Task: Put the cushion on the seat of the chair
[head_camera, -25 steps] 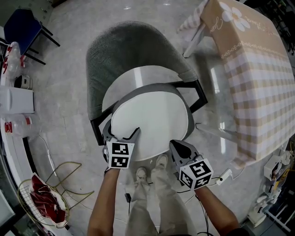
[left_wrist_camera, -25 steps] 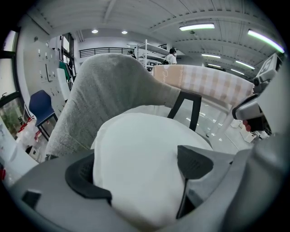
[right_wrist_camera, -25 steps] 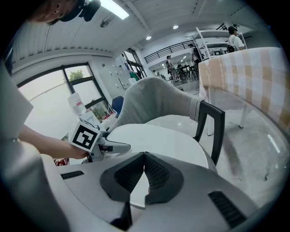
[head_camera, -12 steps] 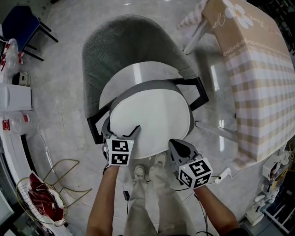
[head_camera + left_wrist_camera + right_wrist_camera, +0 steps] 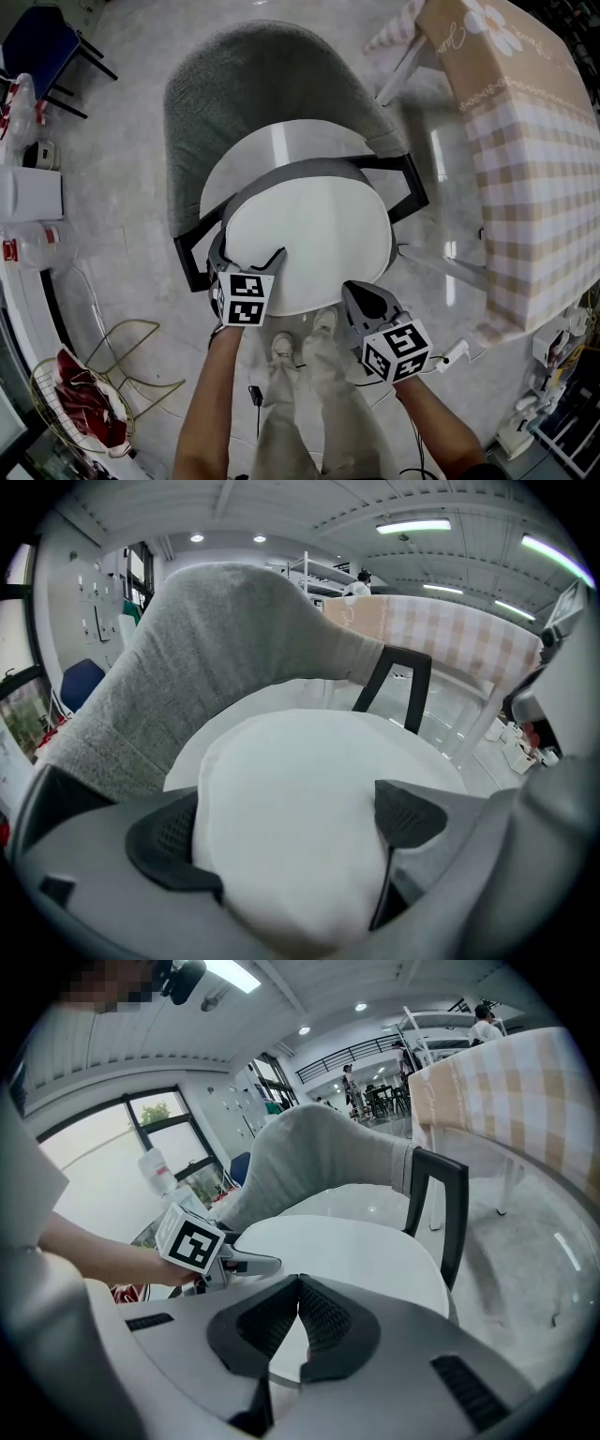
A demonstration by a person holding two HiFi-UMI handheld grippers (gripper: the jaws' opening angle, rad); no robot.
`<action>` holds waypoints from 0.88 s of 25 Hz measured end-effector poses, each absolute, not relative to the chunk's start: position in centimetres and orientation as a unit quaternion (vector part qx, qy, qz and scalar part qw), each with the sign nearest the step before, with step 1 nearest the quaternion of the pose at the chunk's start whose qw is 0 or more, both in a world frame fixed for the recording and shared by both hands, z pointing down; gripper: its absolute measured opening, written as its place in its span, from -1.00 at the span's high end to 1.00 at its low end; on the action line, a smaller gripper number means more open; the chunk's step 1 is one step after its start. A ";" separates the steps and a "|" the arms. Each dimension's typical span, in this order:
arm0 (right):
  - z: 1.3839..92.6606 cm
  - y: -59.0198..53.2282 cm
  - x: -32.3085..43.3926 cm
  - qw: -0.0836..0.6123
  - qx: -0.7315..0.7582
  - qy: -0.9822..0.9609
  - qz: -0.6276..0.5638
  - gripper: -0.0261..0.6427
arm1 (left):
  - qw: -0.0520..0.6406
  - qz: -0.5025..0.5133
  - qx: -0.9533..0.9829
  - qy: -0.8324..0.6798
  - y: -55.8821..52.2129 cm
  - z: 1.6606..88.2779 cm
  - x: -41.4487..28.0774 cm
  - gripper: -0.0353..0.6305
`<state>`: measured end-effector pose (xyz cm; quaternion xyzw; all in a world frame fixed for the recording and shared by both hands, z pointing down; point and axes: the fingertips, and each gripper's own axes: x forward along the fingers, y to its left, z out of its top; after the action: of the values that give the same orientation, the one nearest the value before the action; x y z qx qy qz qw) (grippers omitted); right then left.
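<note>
Chair [image 5: 253, 94] is standing by the table [image 5: 525, 159], cushion [image 5: 309, 234] already lying flat on its seat [image 5: 281, 150], so placing is looking done. Left gripper [image 5: 248, 261] jaws have just been opening and are standing wide around the cushion's near edge. Right gripper [image 5: 361, 298] jaws are sitting closed, empty, beside it. Only pulling back is looking left.

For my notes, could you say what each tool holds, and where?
Apparently nothing: the left tool has just been opening its jaws, which straddle the cushion at its near edge; the right tool is shut, empty.
</note>
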<state>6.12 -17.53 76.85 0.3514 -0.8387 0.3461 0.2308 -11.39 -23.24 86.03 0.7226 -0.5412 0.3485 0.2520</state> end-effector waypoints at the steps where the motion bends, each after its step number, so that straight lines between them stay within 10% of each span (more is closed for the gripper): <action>1: 76.9 -17.5 6.1 0.231 0.351 -0.839 0.347 0.87 | 0.254 0.349 0.722 -0.541 -23.2 86.3 -11.4 -0.67; 22: 78.4 -17.4 6.3 0.240 0.342 -0.836 0.356 0.87 | 0.236 0.371 0.719 -0.539 -23.1 88.4 -10.2 -0.74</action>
<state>6.34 -17.39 78.41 0.3424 -0.8359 0.3556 0.2398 -10.15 -23.08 88.45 0.7186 -0.5385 0.3714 0.2359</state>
